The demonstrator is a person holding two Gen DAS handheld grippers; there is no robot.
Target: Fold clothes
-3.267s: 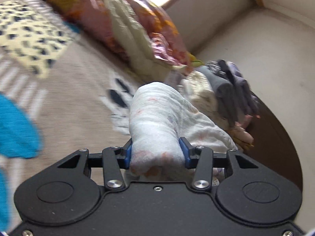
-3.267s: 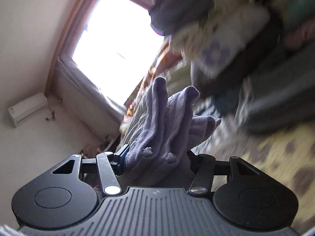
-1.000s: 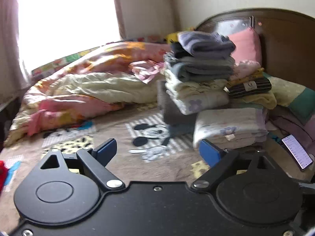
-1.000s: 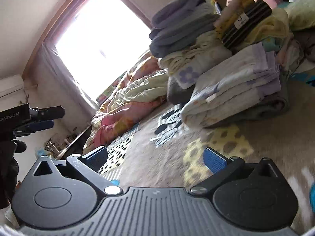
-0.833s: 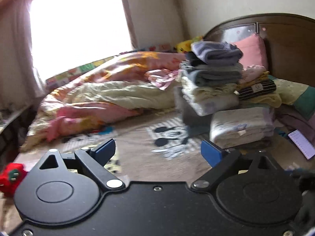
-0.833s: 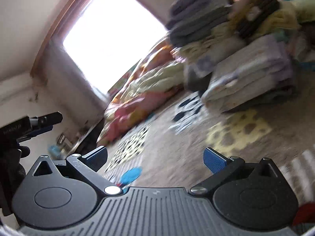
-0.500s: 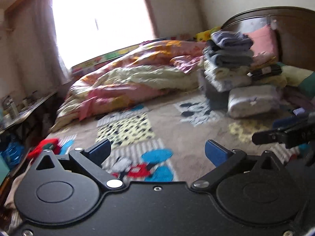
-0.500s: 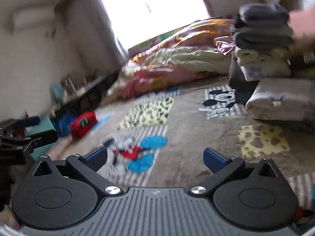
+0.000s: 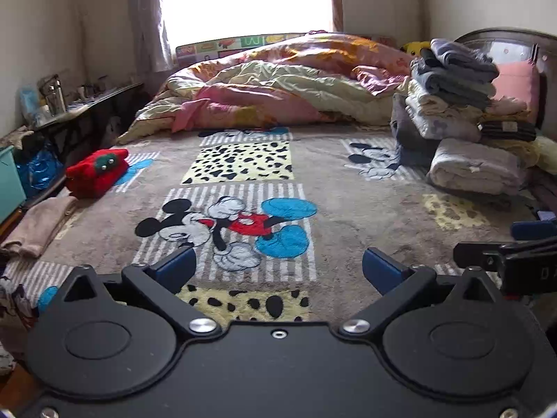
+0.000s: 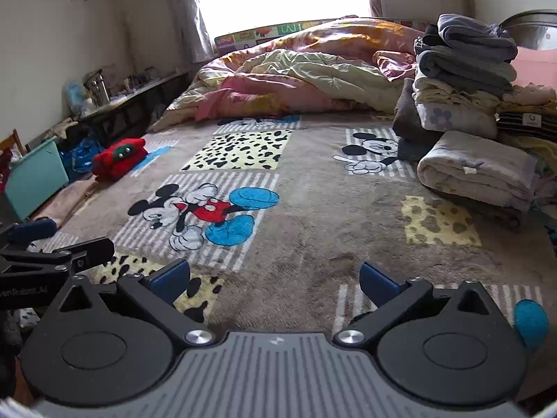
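A stack of folded clothes (image 9: 449,97) rises at the right of the frame against the dark headboard (image 9: 522,40), topped by a grey-lilac garment (image 9: 459,55); a folded pale bundle (image 9: 473,167) lies in front of it on the cartoon-print blanket (image 9: 348,188). Moments ago each pair of tongs carried a garment, a white one on the left and a lilac one on the right; now both are empty and have swung away from the pile to face the open middle of the bed.

The left gripper (image 9: 276,264) stands with its blue pads wide apart over the blanket, nothing between them. The right gripper (image 10: 275,278) is likewise spread wide and holds nothing.

That suggests one folding round is finished and the next piece is being sought. Candidates lie at the left edge of the frame: a red knitted item (image 9: 95,172) on the blanket's border and a beige cloth (image 9: 38,226) just below it. A rumpled floral quilt (image 9: 278,83) fills the far side under the bright window (image 9: 247,0).
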